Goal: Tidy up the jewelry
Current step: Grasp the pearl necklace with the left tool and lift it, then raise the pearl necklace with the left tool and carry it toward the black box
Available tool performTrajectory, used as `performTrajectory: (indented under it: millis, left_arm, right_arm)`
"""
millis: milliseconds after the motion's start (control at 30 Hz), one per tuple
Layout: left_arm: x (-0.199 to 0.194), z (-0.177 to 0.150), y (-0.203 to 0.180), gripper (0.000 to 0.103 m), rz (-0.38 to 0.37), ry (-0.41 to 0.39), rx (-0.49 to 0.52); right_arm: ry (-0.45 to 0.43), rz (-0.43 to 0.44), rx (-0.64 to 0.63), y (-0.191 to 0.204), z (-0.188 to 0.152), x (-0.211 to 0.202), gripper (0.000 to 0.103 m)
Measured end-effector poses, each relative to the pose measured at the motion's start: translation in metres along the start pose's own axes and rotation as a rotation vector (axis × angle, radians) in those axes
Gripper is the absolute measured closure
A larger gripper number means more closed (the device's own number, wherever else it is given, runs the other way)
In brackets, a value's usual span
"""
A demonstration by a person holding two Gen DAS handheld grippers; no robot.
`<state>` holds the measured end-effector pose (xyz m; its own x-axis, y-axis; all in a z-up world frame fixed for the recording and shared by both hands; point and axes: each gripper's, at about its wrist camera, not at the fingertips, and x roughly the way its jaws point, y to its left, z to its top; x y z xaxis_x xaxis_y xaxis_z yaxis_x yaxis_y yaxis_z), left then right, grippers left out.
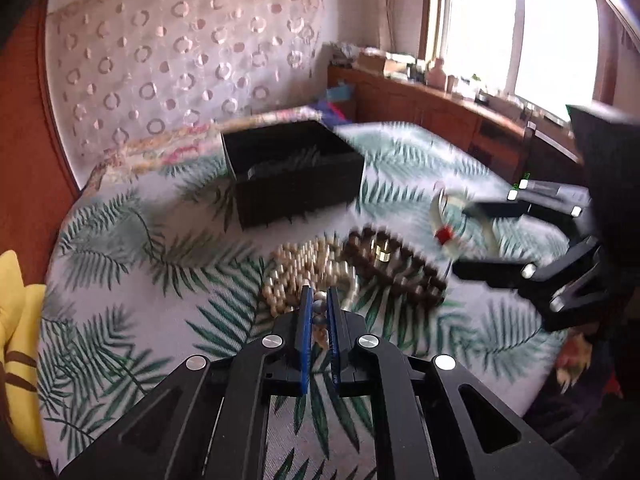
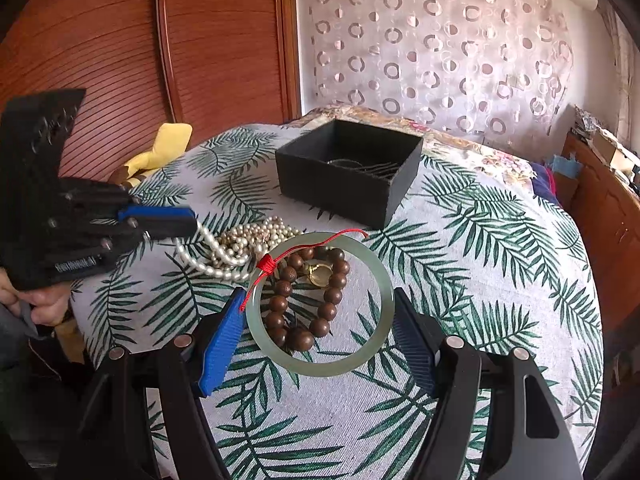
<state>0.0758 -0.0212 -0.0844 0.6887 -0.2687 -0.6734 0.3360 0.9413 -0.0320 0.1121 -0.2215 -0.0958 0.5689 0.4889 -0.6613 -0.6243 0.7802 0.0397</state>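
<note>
A pale green jade bangle (image 2: pixel 320 364) with a red cord (image 2: pixel 266 264) sits between the fingers of my right gripper (image 2: pixel 320 316), held across its width above the table; it also shows in the left wrist view (image 1: pixel 438 216). A brown wooden bead bracelet (image 2: pixel 308 300) and a gold piece (image 2: pixel 320 274) lie on the cloth beneath. My left gripper (image 1: pixel 319 312) is shut on a strand of the pearl necklace (image 2: pixel 232 248), whose pile (image 1: pixel 304 272) lies ahead of it. An open black box (image 2: pixel 352 164) stands farther back.
The round table has a leaf-print cloth (image 2: pixel 480 248). A yellow plush (image 2: pixel 160 148) lies at its left edge. A wooden door, a patterned curtain and a wooden cabinet (image 1: pixel 440 108) under a window surround the table.
</note>
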Motion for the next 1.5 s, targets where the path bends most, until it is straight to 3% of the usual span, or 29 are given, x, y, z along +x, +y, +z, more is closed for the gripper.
performTrajectory:
  millis: [633,1500]
  left_arm:
    - [-0.065,0.076,0.012,0.097,0.01,-0.228,-0.023]
    - [-0.107,0.156,0.002,0.097,0.001,-0.377,-0.003]
  right_arm:
    - [-0.071,-0.006,-0.021,0.0,0.032,-0.028,0.029]
    - [-0.145,-0.036,-0.026,-0.011,0.07,-0.045,0.029]
